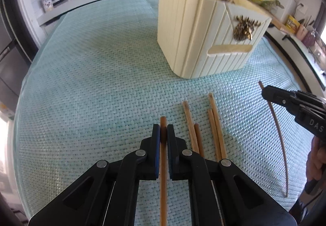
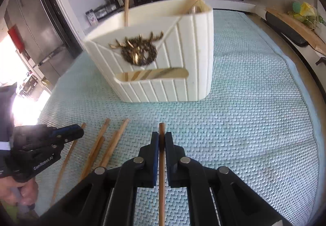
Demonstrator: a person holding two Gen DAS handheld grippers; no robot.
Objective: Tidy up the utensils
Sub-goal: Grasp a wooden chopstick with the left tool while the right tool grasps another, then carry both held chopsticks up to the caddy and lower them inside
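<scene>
Under everything lies the pale green woven mat (image 1: 91, 83), textured enough that thin sticks sit in its weave rather than roll. On it stands the cream ribbed plastic utensil holder with a brass stag emblem (image 2: 159, 53), upright, well ahead of both my tools, with two wooden sticks already leaning out of its top. My left gripper (image 1: 163, 134) is clamped tight on one slim brown wooden chopstick (image 1: 163, 185), pads pinching it close to its far tip, the rest trailing back under the tool. My right gripper (image 2: 162, 142) is likewise closed hard on its own thin wooden chopstick (image 2: 161, 195), also near the tip. Four loose wooden chopsticks (image 1: 205, 130) lie side by side on the mat between the two tools. I judge these light, stiff and smooth; held this near an end they may pivot in the pads, so a grip nearer the middle would hold steadier for dropping tip-down into the holder.
</scene>
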